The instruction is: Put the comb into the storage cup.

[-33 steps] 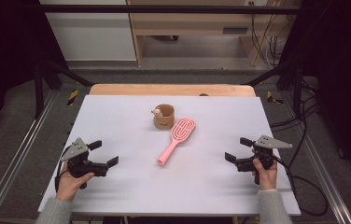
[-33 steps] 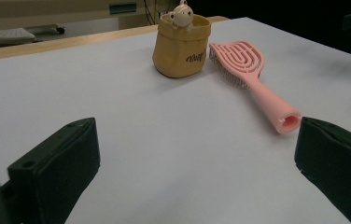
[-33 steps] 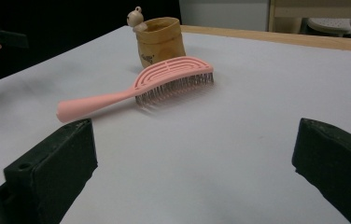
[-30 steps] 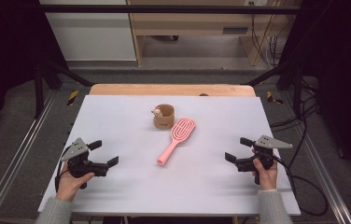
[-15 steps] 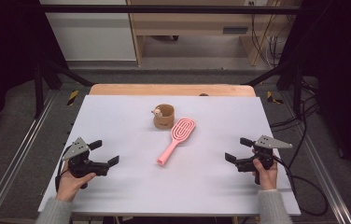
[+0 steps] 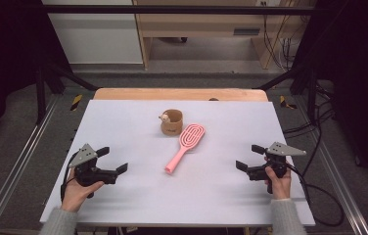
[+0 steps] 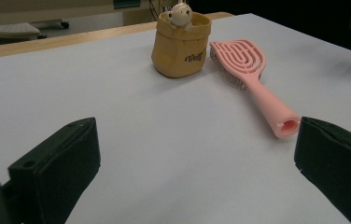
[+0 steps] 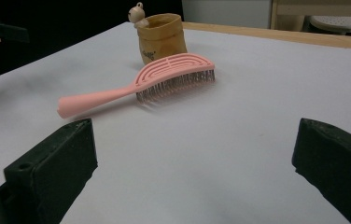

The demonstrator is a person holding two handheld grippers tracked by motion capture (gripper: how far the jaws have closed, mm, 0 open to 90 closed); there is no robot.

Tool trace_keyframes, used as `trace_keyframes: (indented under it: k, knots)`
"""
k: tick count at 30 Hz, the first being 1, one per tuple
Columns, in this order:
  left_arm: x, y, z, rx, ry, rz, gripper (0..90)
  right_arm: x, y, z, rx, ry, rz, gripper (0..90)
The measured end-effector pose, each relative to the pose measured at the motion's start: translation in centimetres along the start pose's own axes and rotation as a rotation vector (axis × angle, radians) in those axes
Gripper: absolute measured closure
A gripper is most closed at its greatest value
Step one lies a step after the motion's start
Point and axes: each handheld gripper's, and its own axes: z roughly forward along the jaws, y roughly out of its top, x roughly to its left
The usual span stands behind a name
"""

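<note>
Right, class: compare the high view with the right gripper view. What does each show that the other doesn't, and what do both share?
High view alone: both forearms, the right tongs from outside, the floor.

Right gripper view alone: the hairbrush's bristles pointing down at the table.

Shared: pink hairbrush, tan pouch with its small figure, the left tongs, open.

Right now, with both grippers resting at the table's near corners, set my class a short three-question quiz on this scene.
1. True or false: the pink hairbrush lies bristles-down on the white table.
2. Which stands beside the brush's head? A) glass jar B) tan pouch with a small animal figure C) metal tin
3. Fill in: the left gripper and right gripper both have their jaws ____.

Key
1. True
2. B, the tan pouch
3. open, holding nothing
</note>
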Motion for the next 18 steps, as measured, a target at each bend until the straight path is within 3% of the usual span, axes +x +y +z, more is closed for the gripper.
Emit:
trace_keyframes:
  k: [18]
  knots:
    - [-1.08,1.05,0.50,0.023,-0.005,-0.003,0.1,-0.01,-0.02,0.01,0.005,0.003,-0.002,0.3]
